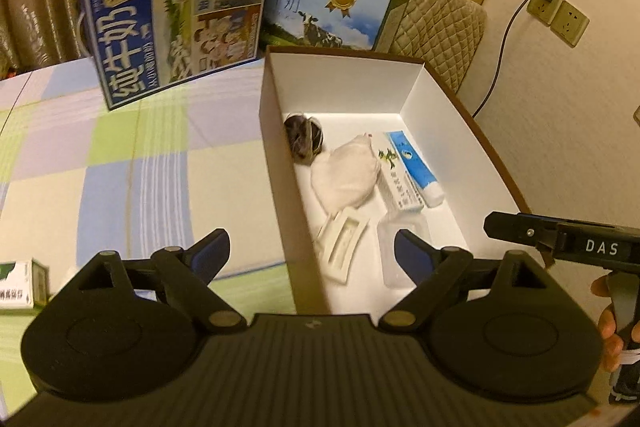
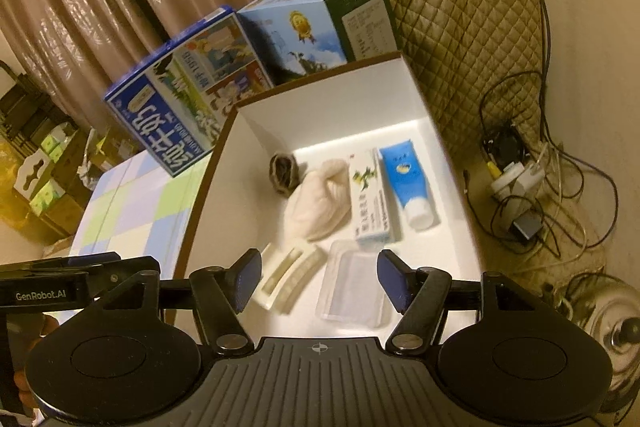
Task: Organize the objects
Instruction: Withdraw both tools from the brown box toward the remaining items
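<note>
A white open box (image 1: 340, 83) (image 2: 360, 95) with a brown rim stands on the checked cloth. Inside lie a dark round pouch (image 1: 303, 137) (image 2: 285, 173), a white cloth bundle (image 1: 347, 175) (image 2: 320, 203), a slim white carton (image 1: 400, 183) (image 2: 370, 199), a blue tube (image 1: 416, 169) (image 2: 406, 183), a cream tray (image 1: 342, 243) (image 2: 290, 277) and a clear lid (image 1: 394, 251) (image 2: 352, 283). My left gripper (image 1: 312, 257) hangs open over the box's near left wall. Above the box's near end my right gripper (image 2: 318, 277) is open and holds nothing.
Two milk cartons (image 1: 176, 15) (image 1: 332, 3) stand behind the box. A small green-and-white packet (image 1: 22, 283) lies on the cloth at the left. A quilted chair (image 2: 468, 39) and tangled cables (image 2: 528, 187) sit to the right of the table, with wall sockets (image 1: 560, 15) above.
</note>
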The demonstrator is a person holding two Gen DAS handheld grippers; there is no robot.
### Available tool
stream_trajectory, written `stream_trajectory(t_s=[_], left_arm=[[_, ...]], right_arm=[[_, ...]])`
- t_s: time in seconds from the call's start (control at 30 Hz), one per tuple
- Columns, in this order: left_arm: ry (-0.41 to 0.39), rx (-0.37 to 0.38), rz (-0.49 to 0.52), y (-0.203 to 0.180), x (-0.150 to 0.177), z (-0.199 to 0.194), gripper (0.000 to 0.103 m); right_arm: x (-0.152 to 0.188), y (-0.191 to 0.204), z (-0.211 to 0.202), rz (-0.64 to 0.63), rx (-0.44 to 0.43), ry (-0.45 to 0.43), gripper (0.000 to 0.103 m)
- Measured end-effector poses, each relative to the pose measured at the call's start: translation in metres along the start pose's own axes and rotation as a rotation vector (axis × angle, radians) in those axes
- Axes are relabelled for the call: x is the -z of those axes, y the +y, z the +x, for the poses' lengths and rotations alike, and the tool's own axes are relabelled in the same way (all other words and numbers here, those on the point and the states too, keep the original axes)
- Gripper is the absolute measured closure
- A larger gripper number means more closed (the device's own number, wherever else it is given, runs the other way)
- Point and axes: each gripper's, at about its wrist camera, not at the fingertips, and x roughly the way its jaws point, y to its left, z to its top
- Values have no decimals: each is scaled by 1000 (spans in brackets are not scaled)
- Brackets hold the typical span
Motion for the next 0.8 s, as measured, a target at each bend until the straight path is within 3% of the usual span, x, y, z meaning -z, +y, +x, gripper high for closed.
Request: stream_trajectory(t_s=[0.33,0.8], left_arm=[[1,-9,-23,21,39,-38,16],[-12,-52,-76,82,89,-95,15]], right_arm=[[35,30,-21,-10,7,8,41],[87,101,-23,-63,-16,65,41]])
